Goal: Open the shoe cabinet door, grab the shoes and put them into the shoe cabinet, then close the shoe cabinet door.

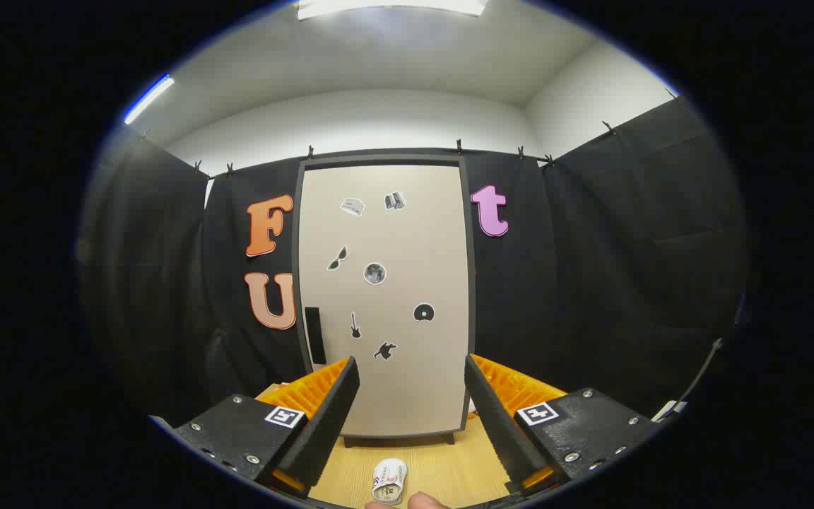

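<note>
Holding my gripper level, fingers apart, facing the shut shoe cabinet door; a shoe lies between them, lengthwise toward the cabinet.

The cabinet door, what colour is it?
Beige, with small dark stickers, a dark frame and a black handle; the cabinet door shows best in the gripper view, beyond the open gripper.

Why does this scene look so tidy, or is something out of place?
Nothing stands out. The shoe cabinet stands upright with its door shut and stickers intact. One white shoe lies on the wooden floor between the open gripper fingers, waiting to be stored.
</note>
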`<state>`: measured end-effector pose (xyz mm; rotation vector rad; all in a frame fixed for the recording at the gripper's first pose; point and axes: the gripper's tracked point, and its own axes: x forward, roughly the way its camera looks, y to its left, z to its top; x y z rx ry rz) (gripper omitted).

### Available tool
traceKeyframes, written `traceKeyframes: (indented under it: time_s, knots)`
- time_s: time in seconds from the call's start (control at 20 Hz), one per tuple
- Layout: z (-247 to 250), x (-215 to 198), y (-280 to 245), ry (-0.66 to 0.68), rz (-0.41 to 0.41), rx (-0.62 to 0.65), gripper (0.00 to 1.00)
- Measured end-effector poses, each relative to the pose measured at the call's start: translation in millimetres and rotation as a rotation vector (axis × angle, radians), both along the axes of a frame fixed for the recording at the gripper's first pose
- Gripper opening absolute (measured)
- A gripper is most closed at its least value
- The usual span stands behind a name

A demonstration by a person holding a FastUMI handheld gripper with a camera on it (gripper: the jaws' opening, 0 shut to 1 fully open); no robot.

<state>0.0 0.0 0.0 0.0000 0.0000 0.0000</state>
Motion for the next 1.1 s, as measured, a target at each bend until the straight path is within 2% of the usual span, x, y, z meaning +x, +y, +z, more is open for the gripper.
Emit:
traceKeyframes:
  time_s: [0.7,1.1]
  knots:
    - [2,13,15,-0.003,0.018,0.017,0.94]
    - [-5,39,60,0.007,0.037,0.002,0.94]
